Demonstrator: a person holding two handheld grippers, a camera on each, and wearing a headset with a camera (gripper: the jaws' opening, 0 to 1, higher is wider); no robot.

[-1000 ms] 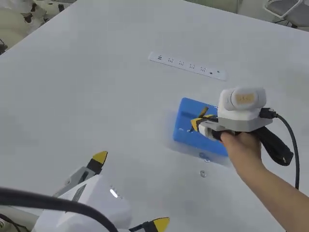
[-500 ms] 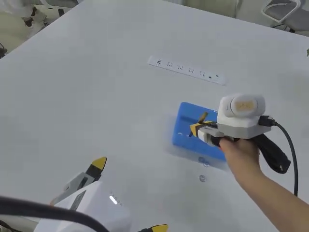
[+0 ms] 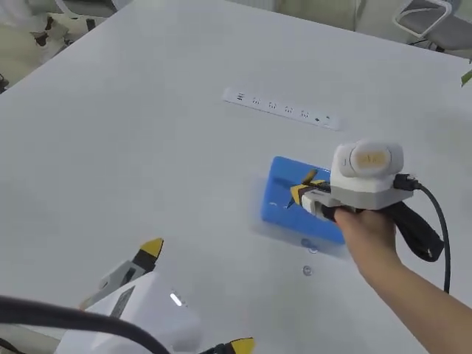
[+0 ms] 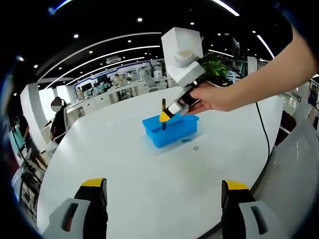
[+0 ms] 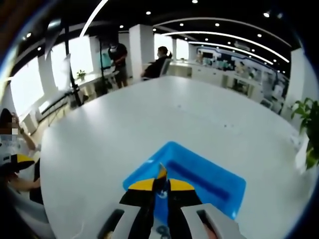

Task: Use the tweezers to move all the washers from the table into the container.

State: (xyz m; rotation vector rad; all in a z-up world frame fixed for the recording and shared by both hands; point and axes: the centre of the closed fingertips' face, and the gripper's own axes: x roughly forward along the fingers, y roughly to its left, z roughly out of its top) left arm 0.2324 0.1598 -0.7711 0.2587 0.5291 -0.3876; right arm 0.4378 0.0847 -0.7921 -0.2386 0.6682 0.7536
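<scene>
A blue container (image 3: pixel 284 199) sits on the white table (image 3: pixel 147 147). My right gripper (image 3: pixel 301 192) hovers over it, shut on black tweezers (image 4: pixel 163 107) that point down into the container (image 4: pixel 169 132). In the right gripper view the yellow jaw tips close on the tweezers (image 5: pixel 160 174) above the blue container (image 5: pixel 209 181). Two small washers (image 3: pixel 307 271) (image 3: pixel 313 248) lie on the table just beside the container's near edge, and appear in the left gripper view as washers (image 4: pixel 195 147). My left gripper (image 3: pixel 196 295) stands open and holds nothing at the near left, well away from the container.
A white power strip (image 3: pixel 284 109) lies beyond the container. A cable (image 3: pixel 441 221) trails from the right gripper. An office chair (image 3: pixel 431 18) stands past the far right edge. People sit at distant desks (image 5: pixel 159 59).
</scene>
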